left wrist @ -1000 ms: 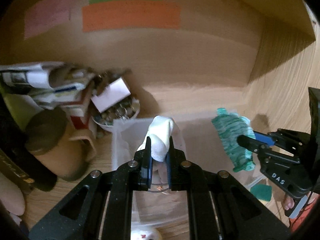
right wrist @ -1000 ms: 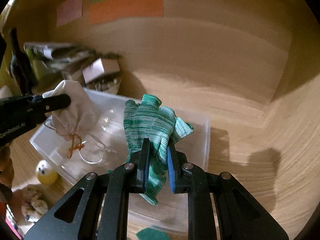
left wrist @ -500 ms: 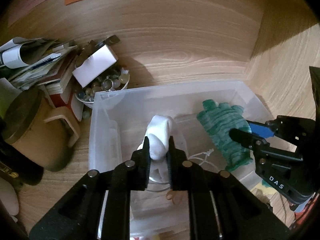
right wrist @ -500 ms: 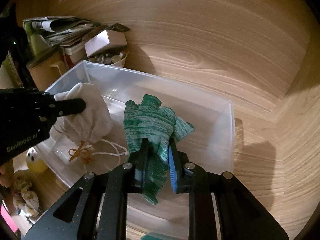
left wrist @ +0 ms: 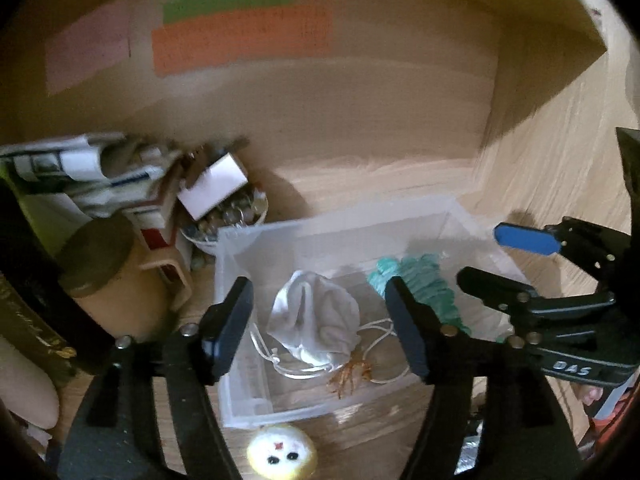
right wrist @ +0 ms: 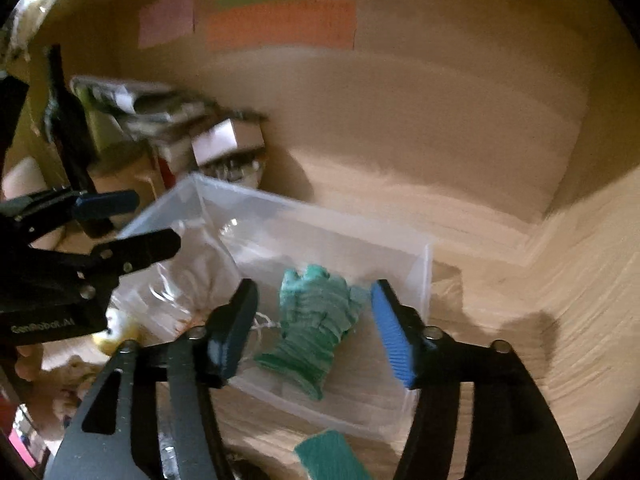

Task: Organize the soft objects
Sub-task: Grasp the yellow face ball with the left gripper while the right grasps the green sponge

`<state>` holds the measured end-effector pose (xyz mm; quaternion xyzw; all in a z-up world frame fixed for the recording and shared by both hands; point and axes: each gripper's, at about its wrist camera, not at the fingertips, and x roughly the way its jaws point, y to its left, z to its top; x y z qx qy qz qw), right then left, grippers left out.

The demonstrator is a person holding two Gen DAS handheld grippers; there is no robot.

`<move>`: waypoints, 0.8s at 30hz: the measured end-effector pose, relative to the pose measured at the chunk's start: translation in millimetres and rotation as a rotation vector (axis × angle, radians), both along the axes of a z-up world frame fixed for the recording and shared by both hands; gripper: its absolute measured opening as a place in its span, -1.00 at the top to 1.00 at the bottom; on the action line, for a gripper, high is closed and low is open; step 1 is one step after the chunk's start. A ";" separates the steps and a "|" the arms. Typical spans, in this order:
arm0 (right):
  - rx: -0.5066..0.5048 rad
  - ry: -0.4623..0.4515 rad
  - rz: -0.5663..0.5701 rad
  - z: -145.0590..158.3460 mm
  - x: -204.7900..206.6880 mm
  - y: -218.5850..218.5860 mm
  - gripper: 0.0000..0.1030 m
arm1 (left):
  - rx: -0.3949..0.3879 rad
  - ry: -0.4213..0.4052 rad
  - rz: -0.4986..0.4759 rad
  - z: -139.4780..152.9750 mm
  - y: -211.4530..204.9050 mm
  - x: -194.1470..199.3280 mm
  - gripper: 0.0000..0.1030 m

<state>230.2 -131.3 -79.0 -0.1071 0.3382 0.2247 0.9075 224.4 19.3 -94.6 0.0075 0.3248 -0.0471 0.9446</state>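
A clear plastic bin (left wrist: 240,248) (right wrist: 420,276) stands on the wooden desk. Inside it lie a white drawstring pouch (left wrist: 316,316) (right wrist: 188,280) with an orange tassel and a green knitted glove (left wrist: 428,284) (right wrist: 316,316). My left gripper (left wrist: 320,328) is open and empty above the pouch. My right gripper (right wrist: 314,328) is open and empty above the glove; it also shows at the right of the left wrist view (left wrist: 504,260). The left gripper shows at the left of the right wrist view (right wrist: 132,224).
A tan lidded mug (left wrist: 108,280), a bowl of small items (left wrist: 228,220) and stacked papers (left wrist: 88,176) stand left of the bin. A yellow plush ball (left wrist: 280,452) lies in front of it. A green sponge (right wrist: 328,456) lies near the front. Wooden walls close the back and right.
Both grippers have opened and pulled up and back. The pouch and the glove have been let go and now lie in the bin.
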 end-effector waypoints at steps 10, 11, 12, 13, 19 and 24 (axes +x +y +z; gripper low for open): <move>0.078 -0.143 -0.009 36.4 -46.2 -27.9 -0.60 | -0.008 -0.116 0.020 30.6 9.5 -46.3 -0.97; 0.080 -0.145 -0.011 36.9 -48.3 -28.9 -0.60 | -0.004 -0.119 0.021 31.5 9.9 -51.3 -0.97; 0.080 -0.145 -0.014 36.5 -50.0 -29.4 -0.60 | 0.001 -0.120 0.021 31.2 10.8 -53.8 -0.98; 0.081 -0.143 -0.018 35.2 -53.6 -32.6 -0.61 | 0.008 -0.118 0.022 30.6 12.4 -57.8 -0.98; 0.056 -0.099 -0.048 15.8 -64.9 -43.6 -0.61 | 0.010 -0.062 0.037 14.5 23.4 -70.4 -0.99; 0.027 -0.014 -0.068 -12.7 -64.2 -51.3 -0.61 | 0.019 0.025 0.056 -12.9 32.5 -74.7 -0.99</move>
